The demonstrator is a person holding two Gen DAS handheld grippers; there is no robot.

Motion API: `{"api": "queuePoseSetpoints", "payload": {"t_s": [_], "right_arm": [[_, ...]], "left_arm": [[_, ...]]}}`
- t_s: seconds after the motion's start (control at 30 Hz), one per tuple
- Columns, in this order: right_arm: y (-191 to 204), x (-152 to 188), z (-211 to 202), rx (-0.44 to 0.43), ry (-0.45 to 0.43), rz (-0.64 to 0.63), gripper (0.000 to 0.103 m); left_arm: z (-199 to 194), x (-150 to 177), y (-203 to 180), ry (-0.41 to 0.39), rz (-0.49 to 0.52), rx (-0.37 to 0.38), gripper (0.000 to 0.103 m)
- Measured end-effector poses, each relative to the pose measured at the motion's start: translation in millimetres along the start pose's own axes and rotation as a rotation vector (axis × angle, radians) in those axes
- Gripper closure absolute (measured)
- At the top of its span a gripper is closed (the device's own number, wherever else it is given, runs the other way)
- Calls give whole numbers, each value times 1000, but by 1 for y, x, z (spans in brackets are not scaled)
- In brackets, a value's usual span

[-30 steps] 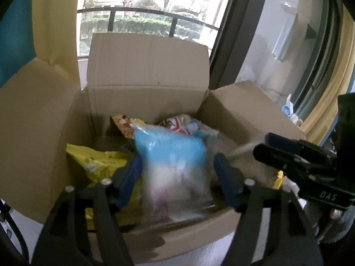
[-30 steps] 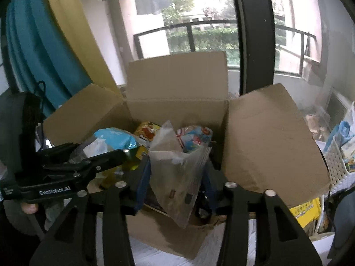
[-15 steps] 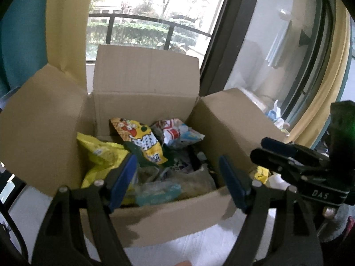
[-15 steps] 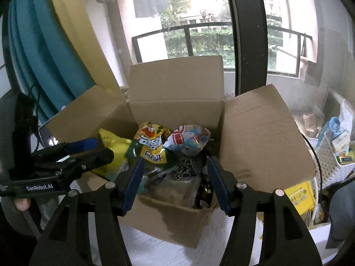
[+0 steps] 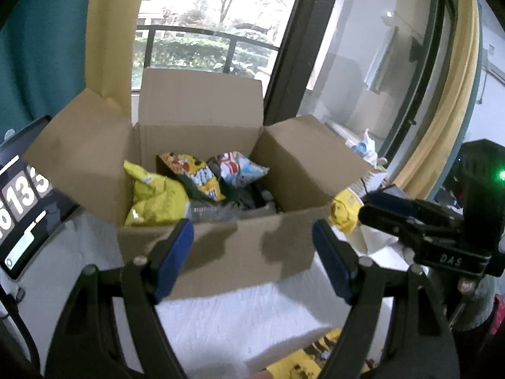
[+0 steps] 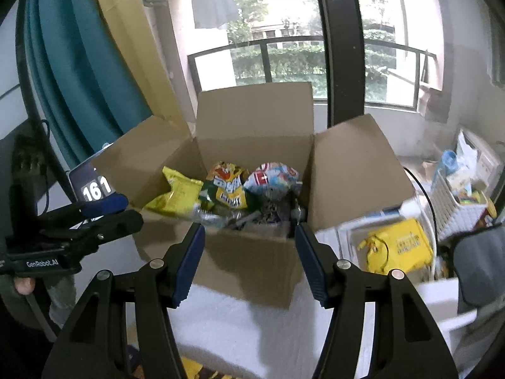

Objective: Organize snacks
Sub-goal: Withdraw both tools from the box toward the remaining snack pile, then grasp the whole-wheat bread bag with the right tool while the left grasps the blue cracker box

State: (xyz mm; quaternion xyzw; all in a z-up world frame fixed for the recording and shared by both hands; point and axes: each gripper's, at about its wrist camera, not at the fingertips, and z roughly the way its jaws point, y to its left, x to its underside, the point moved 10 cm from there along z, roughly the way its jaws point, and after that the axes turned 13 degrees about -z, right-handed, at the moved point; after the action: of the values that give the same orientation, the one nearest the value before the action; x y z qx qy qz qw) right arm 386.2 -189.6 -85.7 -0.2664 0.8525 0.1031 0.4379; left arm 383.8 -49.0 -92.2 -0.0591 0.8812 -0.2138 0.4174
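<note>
I have the left gripper [image 5: 252,255] with its blue-padded fingers spread and nothing between them, poised before the near wall of the open brown cardboard box [image 5: 240,249] on the white cloth-covered surface [image 5: 246,322]. My right gripper [image 6: 249,259] is likewise spread and empty. Inside the box lie a crumpled yellow snack bag [image 5: 154,195] at left, a yellow-and-red printed bag [image 5: 195,177] in the middle and a white-blue-red packet [image 5: 240,170] at right, toward the far wall
</note>
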Motion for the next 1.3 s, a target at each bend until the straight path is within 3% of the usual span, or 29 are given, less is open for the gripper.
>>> {"api": "queuePoseSetpoints", "payload": {"t_s": [0.47, 0.87, 1.3], "right_arm": [[12, 62, -49, 36, 25, 61, 41], [6, 134, -85, 79, 68, 156, 40], [-4, 206, -103, 112, 145, 220, 40]], "left_arm": [[-38, 61, -3, 44, 10, 12, 24], [-48, 114, 9, 101, -20, -10, 24], [-35, 182, 46, 212, -41, -137, 24]]}}
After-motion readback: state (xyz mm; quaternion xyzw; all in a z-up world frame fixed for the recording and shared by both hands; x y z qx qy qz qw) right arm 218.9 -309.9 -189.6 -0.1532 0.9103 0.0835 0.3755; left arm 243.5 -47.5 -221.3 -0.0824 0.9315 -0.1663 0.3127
